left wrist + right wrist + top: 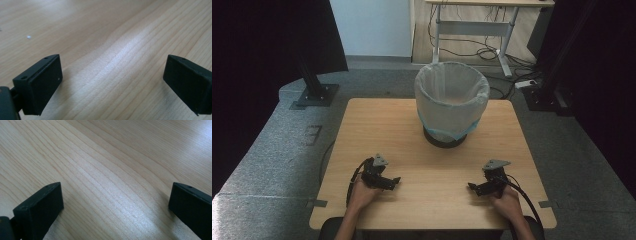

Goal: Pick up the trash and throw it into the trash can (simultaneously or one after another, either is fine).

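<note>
A waste bin [452,100] lined with a pale plastic bag stands at the far middle of the wooden table [377,125]. My left gripper [395,182] rests low over the near left of the table, held by a hand, and points toward the middle. Its jaws stand wide apart over bare wood [112,75] with nothing between them. My right gripper [472,187] sits at the near right, pointing inward too. Its jaws are likewise spread over bare wood [115,202], empty.
A tiny white speck [28,37] lies on the wood ahead of the left gripper. Beyond the table are a black stand base [314,94], a desk frame with cables [472,30] and a power strip [527,83] on the grey floor.
</note>
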`<state>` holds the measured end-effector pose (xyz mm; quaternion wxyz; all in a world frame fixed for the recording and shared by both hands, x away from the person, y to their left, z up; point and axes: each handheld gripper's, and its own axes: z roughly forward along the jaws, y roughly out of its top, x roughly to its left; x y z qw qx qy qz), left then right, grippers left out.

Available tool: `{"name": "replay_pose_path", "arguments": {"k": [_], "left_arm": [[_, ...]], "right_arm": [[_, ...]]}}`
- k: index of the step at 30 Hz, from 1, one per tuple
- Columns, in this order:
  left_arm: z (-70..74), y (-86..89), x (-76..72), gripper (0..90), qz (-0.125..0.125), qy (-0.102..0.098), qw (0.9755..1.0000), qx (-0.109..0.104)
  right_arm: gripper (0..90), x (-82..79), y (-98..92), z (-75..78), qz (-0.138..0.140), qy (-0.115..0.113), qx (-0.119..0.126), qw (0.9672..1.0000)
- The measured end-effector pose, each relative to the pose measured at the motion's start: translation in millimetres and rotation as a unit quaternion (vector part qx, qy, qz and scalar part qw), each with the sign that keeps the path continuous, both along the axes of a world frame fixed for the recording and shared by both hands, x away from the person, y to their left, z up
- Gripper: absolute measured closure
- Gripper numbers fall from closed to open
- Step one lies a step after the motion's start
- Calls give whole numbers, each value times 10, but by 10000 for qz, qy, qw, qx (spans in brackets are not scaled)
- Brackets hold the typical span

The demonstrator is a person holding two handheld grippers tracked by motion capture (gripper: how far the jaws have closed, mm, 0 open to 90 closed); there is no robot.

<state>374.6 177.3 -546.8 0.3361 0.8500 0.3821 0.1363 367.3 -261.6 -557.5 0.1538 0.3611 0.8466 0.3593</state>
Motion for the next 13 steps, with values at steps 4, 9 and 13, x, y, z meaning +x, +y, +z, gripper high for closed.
{"name": "replay_pose_path", "arguments": {"k": [4,9,13], "left_arm": [[-19,-44,-6,20,-30,-27,9999,111],[-21,-59,-10,3,-13,-8,9999,143],[-22,-62,-11,0,2,-1,9999,138]], "right_arm": [[0,0,0,0,1,-2,0,10000],[0,0,0,0,0,0,1,10000],[0,0,0,0,0,0,1,10000]]}}
